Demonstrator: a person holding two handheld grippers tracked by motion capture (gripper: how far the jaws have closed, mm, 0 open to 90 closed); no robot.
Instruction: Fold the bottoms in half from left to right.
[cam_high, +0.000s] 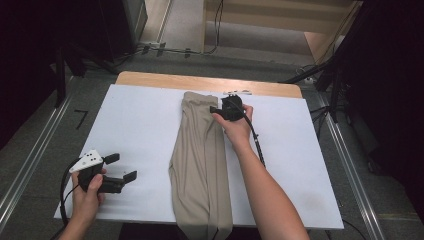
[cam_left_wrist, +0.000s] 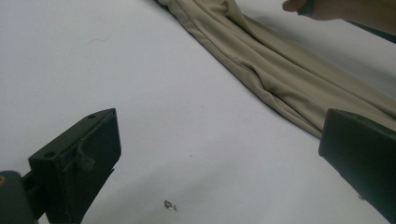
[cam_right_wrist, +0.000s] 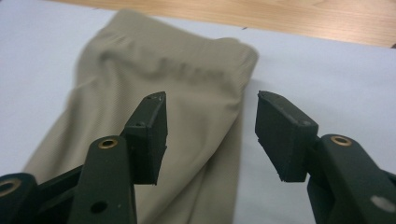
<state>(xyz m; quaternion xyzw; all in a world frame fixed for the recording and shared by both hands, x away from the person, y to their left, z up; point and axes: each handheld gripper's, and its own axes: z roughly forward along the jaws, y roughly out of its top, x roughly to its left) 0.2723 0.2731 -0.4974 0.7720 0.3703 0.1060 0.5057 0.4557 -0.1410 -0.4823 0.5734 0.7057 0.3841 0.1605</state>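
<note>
Folded beige trousers (cam_high: 201, 160) are lying lengthwise down the middle of the white sheet (cam_high: 135, 130) covering the table (cam_high: 150, 79), waistband end toward the far edge, near end hanging over the near edge. Right gripper (cam_high: 216, 108) is hovering at the waistband's right corner; in the right gripper view its jaws are standing partly apart above the fabric edge, one over the cloth, one over the sheet, pinching nothing. Left gripper (cam_high: 121, 167) is sitting well apart to the left, near the sheet's near-left corner, jaws spread wide and holding nothing. Cable (cam_high: 257, 142) is trailing along the right forearm.
</note>
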